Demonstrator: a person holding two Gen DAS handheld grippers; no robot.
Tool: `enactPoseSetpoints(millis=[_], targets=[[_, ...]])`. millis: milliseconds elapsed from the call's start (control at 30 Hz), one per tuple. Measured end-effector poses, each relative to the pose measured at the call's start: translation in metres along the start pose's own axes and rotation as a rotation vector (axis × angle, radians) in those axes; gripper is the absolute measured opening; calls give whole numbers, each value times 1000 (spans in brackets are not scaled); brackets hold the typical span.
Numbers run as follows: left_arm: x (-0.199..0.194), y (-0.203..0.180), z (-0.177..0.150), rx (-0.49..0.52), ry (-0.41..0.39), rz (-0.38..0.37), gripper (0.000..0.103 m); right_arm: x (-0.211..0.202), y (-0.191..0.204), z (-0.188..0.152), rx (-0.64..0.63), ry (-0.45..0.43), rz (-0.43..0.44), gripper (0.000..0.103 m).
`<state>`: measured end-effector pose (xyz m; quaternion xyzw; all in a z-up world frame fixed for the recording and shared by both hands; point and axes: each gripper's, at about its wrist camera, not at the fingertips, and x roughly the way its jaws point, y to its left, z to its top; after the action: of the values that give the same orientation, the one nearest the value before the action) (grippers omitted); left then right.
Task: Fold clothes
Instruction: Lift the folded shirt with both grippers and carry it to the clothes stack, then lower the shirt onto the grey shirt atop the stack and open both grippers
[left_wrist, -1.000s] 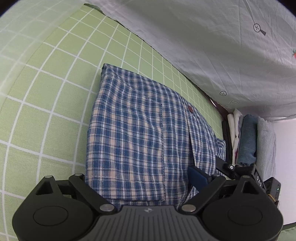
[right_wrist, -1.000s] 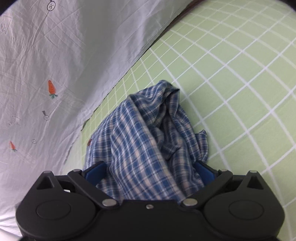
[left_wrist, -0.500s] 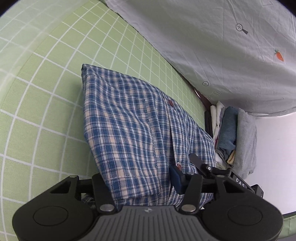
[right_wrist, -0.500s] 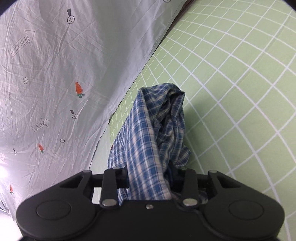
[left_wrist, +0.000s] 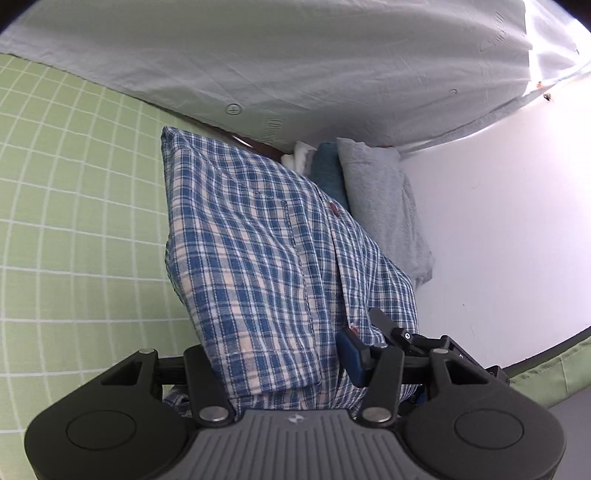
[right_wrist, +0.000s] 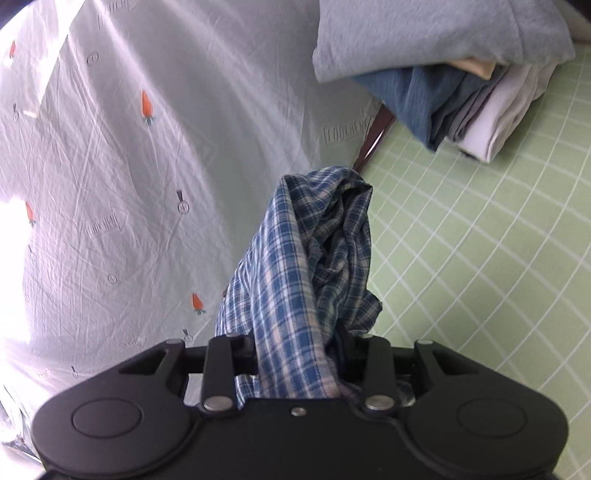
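The blue-and-cream plaid shirt (left_wrist: 280, 266), a soft woven cotton with red buttons, is hanging in a folded slab through the centre of the frame above the green grid-lined table (left_wrist: 74, 221). The left hand-held gripper (left_wrist: 277, 365) is clamping its lower edge; the right hand-held gripper (right_wrist: 295, 358) is pinching a bunched, crumpled end (right_wrist: 314, 258). Folded clothes (right_wrist: 461, 74) are lying stacked at upper right.
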<state>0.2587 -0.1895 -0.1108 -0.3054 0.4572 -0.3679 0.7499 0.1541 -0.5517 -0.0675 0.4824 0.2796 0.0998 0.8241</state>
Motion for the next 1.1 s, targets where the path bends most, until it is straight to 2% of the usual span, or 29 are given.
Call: enactPoseSetpoints(millis=[100, 233, 367, 467, 533, 600, 633, 667, 700, 767, 867, 933, 1033, 1100], targets=[[42, -46, 10, 34, -16, -37, 53, -28, -21, 44, 20, -61, 40, 35], [103, -116, 49, 122, -28, -91, 53, -54, -41, 115, 44, -159, 93, 35], [167, -186, 112, 216, -39, -178, 53, -76, -51, 185, 76, -304, 170, 35], [220, -244, 170, 351, -91, -178, 55, -86, -53, 229, 106, -480, 224, 35], [252, -270, 202, 403, -159, -114, 77, -86, -57, 248, 147, -625, 216, 35], [285, -274, 230, 394, -226, -13, 81, -74, -66, 259, 200, -743, 142, 37], [303, -269, 238, 391, -231, 15, 81, -66, -74, 265, 233, -780, 95, 42], [323, -260, 244, 382, -215, 41, 81, -54, -87, 272, 288, -755, 60, 51], [344, -247, 249, 363, -188, 84, 81, -44, -99, 276, 339, -737, 33, 52], [383, -221, 252, 318, -133, 167, 81, -29, -117, 275, 403, -753, 40, 52], [406, -192, 247, 275, -161, 131, 82, -30, -114, 278, 347, -755, 10, 61], [411, -189, 247, 291, -174, 161, 82, -35, -114, 284, 331, -728, 0, 66], [416, -189, 254, 316, -159, 172, 82, -44, -117, 287, 375, -699, 5, 71], [409, -191, 256, 322, -155, 191, 83, -53, -113, 287, 367, -684, -22, 78]])
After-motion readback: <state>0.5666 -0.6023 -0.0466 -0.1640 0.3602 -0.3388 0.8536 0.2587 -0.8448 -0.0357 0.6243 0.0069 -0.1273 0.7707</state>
